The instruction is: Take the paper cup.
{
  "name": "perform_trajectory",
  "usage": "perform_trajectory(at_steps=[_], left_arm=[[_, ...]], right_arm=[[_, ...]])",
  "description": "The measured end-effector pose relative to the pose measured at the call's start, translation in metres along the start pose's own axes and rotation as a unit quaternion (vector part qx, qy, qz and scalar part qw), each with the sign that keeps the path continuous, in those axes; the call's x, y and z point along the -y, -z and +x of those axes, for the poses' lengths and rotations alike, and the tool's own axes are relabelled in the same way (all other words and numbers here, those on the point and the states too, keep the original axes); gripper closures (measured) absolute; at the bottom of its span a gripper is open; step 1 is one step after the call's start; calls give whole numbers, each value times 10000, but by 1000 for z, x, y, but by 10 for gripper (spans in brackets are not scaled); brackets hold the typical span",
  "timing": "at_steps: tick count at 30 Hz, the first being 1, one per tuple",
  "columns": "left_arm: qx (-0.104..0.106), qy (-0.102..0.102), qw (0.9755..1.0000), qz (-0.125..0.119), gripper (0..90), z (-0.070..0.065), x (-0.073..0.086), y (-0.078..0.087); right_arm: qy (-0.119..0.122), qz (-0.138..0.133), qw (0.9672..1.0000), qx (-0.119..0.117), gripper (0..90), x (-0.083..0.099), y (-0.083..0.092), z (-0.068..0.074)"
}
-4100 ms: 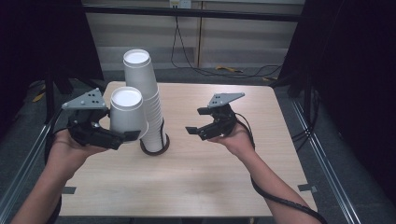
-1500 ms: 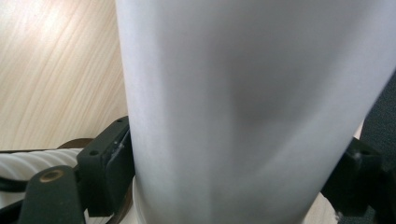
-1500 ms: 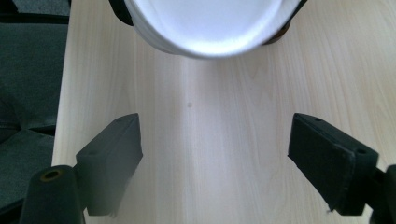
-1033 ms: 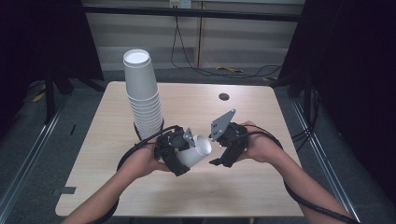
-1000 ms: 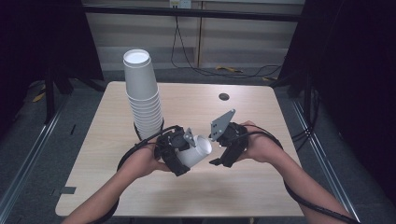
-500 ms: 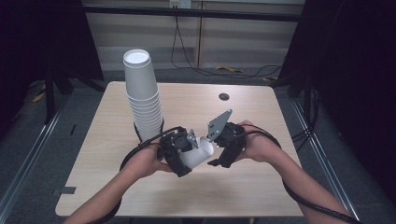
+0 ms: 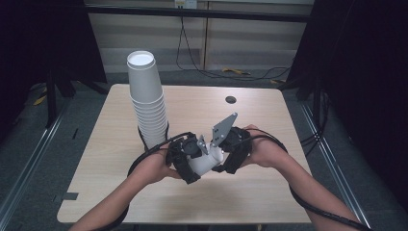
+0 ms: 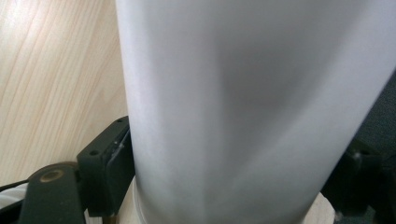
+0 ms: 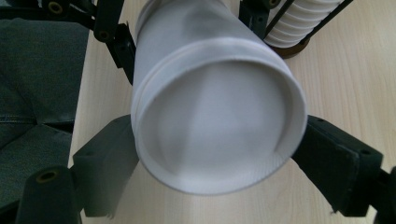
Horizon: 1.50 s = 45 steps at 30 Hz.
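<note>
Just in front of the tall cup stack (image 7: 146,103), above the counter (image 7: 288,192), a white paper cup (image 7: 207,162) lies on its side between both tongs. Left tongs (image 7: 185,156) are clamped on it; right tongs (image 7: 226,156) have been easing open around its other end, pads apparently still touching.

No text, label, brand, number or sign can be read anywhere in these views. The white paper cup (image 9: 215,116) is plain on its wall and its base, the stack of white cups (image 7: 146,101) carries no print, and the wooden tabletop (image 7: 269,192) bears no marking. The black jaws and the grey plate on the right gripper (image 7: 226,156) show no lettering either.
</note>
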State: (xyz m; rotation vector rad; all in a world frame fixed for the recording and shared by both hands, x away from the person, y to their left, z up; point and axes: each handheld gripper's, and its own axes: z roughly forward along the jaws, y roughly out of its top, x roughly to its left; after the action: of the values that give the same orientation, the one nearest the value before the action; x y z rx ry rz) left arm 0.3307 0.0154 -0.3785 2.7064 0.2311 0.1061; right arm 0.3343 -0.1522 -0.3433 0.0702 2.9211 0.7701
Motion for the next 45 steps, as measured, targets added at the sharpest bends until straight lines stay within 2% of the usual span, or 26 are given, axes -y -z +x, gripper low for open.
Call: perform_trajectory(at_steps=[4, 11, 15, 16, 18, 23, 25, 29, 34, 37, 40, 42, 43, 45], left_arm=[[-9, -54, 10000, 42, 173, 0, -2, -1], [40, -6, 10000, 3, 173, -1, -4, -3], [2, -41, 10000, -21, 173, -3, -4, -6], [83, -87, 9999, 43, 173, -2, -5, -5], [39, -116, 9999, 73, 173, -3, -6, -5], [98, -131, 9999, 11, 174, -3, -4, -5], [27, -200, 9998, 29, 177, -4, -4, -6], [72, -194, 9998, -24, 178, -6, -4, -7], [121, -340, 9993, -38, 174, -6, -6, -6], [122, -357, 9993, -47, 176, -6, -7, -7], [139, -412, 9989, -177, 164, -4, -5, -8], [187, -347, 9989, -248, 159, -5, -4, -8], [175, -231, 9989, -367, 157, -6, -3, -10], [223, -231, 9987, -399, 155, -5, -2, -8]], right_arm=[[8, 21, 10000, -32, 156, -2, -2, 1], [25, -26, 9999, -130, 163, -5, -7, 2], [68, -11, 9998, -197, 178, -8, -9, 3], [83, -8, 9997, -218, 179, -8, -9, 3], [69, -17, 9997, -234, 187, -9, -11, 3], [52, -82, 9995, -294, 220, -7, -12, 3], [51, -97, 9995, -280, 234, -7, -12, 4], [34, -103, 9993, -356, 249, -5, -11, 4], [18, -111, 9990, -426, 261, -2, -7, 4], [49, -115, 9991, -411, 266, -1, -6, 4], [-19, -124, 9991, -402, 266, 1, -7, 5], [-40, -155, 9990, -422, 266, 2, -6, 5], [-36, -154, 9991, -406, 266, 3, -6, 5], [-72, -182, 9989, -415, 265, 3, -6, 4]])
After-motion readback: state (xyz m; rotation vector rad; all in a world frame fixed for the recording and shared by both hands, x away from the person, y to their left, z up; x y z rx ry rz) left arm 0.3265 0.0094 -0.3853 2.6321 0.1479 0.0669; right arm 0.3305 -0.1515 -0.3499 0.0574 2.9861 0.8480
